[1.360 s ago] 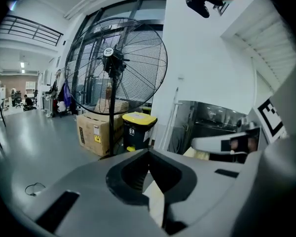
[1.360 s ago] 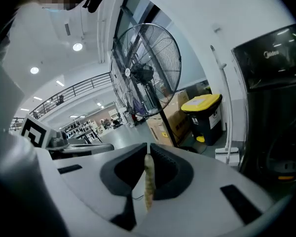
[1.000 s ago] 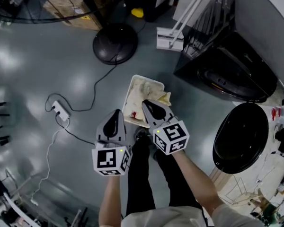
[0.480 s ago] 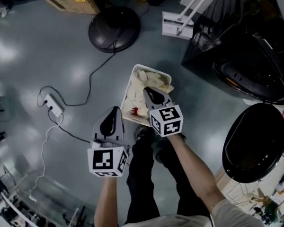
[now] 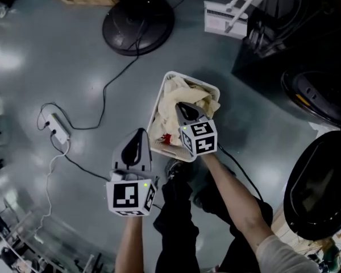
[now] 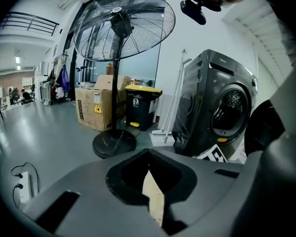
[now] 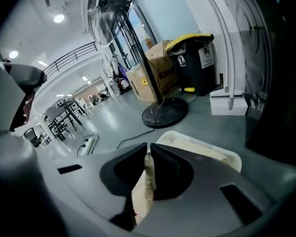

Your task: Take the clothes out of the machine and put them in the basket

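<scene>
A white basket [image 5: 209, 87] stands on the grey floor, filled with cream clothes [image 5: 176, 98]. My right gripper [image 5: 181, 107] hangs just over them, shut on a strip of cream cloth [image 7: 145, 181]; the basket's rim [image 7: 222, 154] lies right beyond its jaws. My left gripper [image 5: 139, 133] is left of the basket, over bare floor, jaws together. A cream sliver [image 6: 154, 199] shows in the slit between them; I cannot tell what it is. The dark washing machine [image 6: 222, 107] stands on the right, its drum [image 5: 318, 92] open and its round black door [image 5: 324, 178] swung out.
A standing fan's round base [image 5: 137, 23] sits beyond the basket, its cable running to a power strip [image 5: 54, 128] at the left. A white flat piece [image 5: 224, 19] lies by the machine. The person's legs [image 5: 179, 215] are right behind the basket.
Both grippers have sunk toward the floor. The right one has come down with the cream cloth onto the clothes in the basket. The basket looks nearer and larger.
</scene>
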Demonstrator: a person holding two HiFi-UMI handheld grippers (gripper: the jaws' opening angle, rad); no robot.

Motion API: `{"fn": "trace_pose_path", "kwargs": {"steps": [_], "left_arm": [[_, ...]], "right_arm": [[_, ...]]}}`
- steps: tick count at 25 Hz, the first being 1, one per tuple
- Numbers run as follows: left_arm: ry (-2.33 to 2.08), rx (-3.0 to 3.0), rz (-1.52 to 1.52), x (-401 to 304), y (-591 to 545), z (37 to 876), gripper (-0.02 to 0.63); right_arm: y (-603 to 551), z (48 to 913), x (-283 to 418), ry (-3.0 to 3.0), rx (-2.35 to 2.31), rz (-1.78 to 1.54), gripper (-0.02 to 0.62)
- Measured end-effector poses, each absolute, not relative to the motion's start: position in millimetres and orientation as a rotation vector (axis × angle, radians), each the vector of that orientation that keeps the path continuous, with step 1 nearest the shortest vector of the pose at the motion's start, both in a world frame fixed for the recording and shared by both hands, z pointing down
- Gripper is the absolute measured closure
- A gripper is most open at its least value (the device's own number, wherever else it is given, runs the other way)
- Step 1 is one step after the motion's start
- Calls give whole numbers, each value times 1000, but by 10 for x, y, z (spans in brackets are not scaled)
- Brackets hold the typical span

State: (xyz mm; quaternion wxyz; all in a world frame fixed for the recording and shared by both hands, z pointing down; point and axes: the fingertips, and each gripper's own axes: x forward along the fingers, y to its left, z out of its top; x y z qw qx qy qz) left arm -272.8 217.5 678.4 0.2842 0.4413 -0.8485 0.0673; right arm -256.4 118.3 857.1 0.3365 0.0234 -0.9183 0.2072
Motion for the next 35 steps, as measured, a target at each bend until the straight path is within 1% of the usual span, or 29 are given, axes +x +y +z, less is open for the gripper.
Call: {"fn": "trace_pose_path", "kwargs": {"steps": [6,11,12,13,14,16,19,21,23,26,31,35], "left_arm": [[-2258,1173,204,-2767,2223,7183,588],[-2247,1185,214,-2747,2200,7156,588],[-2247,1193,212,-2734,2189,7121,588],[-2250,1201,207,-2728,2172,7072,588],[-2254,1206,201,-2723,2151,7011,588],[-2255,1215,188,-2692,2103,6878,588],[-2235,1243,181,-2599,2026,6667,588],[-2216,1259,179,-2516,1990,6504,588],[-2194,1273,183,-2427,1953,6335,588],[-2157,1308,194,-2299,1838,6060,588],[-2101,1402,184,-2144,1485,5560,588],[-2070,1470,181,-1953,1148,5234,588]], "right_arm": [[1272,9474,-2441,-2270,28,478,552],[1340,9590,-2382,-2230,9,487,545],[1353,9546,-2377,-2234,0,495,521],[1363,9482,-2380,-2245,-9,498,429],[1371,9400,-2382,-2261,-19,496,370],[1368,9200,-2365,-2294,-30,480,351],[1273,8833,-2311,-2340,9,462,351],[1197,8558,-2230,-2361,53,456,363],[1102,8268,-2113,-2377,106,456,438],[933,7810,-1886,-2404,191,474,494],[647,7029,-1422,-2410,324,482,549],[418,6375,-1039,-2448,416,496,569]]}}
